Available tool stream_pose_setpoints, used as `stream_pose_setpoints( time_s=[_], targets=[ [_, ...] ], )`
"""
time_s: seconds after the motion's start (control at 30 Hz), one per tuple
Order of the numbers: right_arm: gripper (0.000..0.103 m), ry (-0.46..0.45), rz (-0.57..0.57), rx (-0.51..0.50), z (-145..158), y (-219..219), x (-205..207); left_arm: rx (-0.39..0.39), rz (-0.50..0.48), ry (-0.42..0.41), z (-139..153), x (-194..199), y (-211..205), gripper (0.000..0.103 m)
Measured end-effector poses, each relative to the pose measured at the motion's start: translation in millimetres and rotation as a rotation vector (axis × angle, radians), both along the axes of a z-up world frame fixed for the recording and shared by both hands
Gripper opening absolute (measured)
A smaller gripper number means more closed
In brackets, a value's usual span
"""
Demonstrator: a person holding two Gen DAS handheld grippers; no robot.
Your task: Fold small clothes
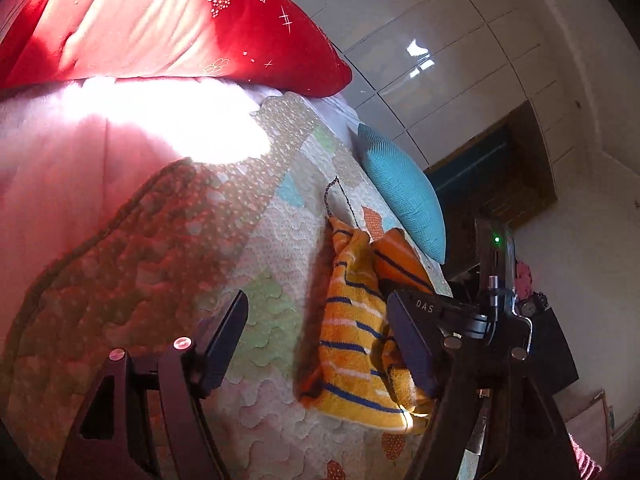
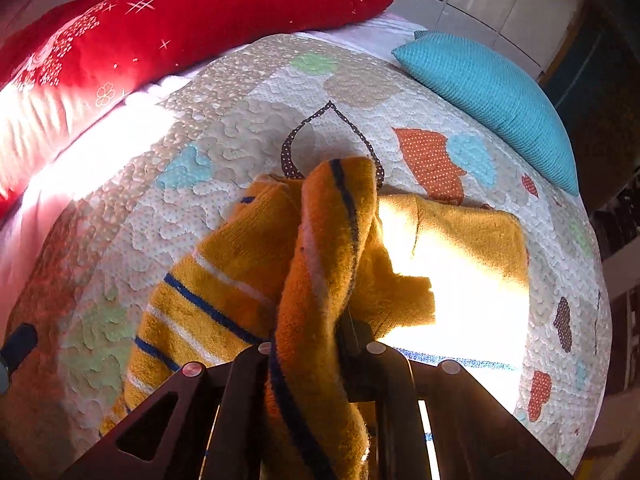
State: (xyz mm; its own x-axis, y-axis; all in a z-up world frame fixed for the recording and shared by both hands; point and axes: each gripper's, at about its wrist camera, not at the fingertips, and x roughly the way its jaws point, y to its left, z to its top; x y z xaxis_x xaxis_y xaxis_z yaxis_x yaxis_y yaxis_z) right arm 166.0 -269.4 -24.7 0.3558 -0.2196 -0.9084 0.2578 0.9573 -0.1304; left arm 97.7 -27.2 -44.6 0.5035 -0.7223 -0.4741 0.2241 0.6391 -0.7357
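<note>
A small orange garment with blue and white stripes lies on a quilted bedspread. My right gripper is shut on a fold of the garment and lifts it up over the rest of the cloth. In the left wrist view the same garment lies between my fingers, nearer the right one. My left gripper is open and empty, with its fingers wide apart just above the bedspread. The right gripper's body shows at the right of that view.
A red pillow lies along the bed's far side, also in the left wrist view. A turquoise cushion sits at the bed's far right, also in the left wrist view. White wardrobe doors stand behind. Sunlight glares on the bed.
</note>
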Motion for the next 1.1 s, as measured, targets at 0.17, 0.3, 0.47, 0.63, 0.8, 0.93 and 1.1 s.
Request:
stream_pose_setpoints(
  time_s=[0.17, 0.3, 0.47, 0.63, 0.8, 0.93, 1.1],
  targets=[
    [0.012, -0.023, -0.095, 0.059, 2.9, 2.3, 15.5, 0.004, 0.018, 0.022, -5.0, 4.9, 7.8, 0.071],
    [0.047, 0.004, -0.1, 0.03, -7.9, 20.2, 24.9, 0.004, 0.018, 0.029, -5.9, 4.1, 9.9, 0.071],
    [0.067, -0.099, 0.068, 0.271, 15.2, 31.5, 8.5, 0.015, 0.011, 0.042, -8.9, 6.3, 6.0, 0.071],
    [0.064, -0.22, 0.085, 0.32, 52.6, 19.6, -34.1, 0.006, -0.009, 0.043, -6.9, 6.1, -0.4, 0.071],
    [0.039, -0.178, 0.018, 0.261, 36.1, -1.1, -76.0, -0.019, -0.1, 0.019, 2.6, -2.6, -24.9, 0.075],
    [0.039, -0.215, -0.096, 0.336, 23.5, -34.7, -118.3, -0.003, -0.216, -0.019, 11.3, -10.9, -66.6, 0.079],
    [0.039, -0.253, -0.133, 0.368, 22.7, -52.4, -158.3, 0.114, -0.306, -0.025, 1.7, -13.5, -127.3, 0.082]
  ],
)
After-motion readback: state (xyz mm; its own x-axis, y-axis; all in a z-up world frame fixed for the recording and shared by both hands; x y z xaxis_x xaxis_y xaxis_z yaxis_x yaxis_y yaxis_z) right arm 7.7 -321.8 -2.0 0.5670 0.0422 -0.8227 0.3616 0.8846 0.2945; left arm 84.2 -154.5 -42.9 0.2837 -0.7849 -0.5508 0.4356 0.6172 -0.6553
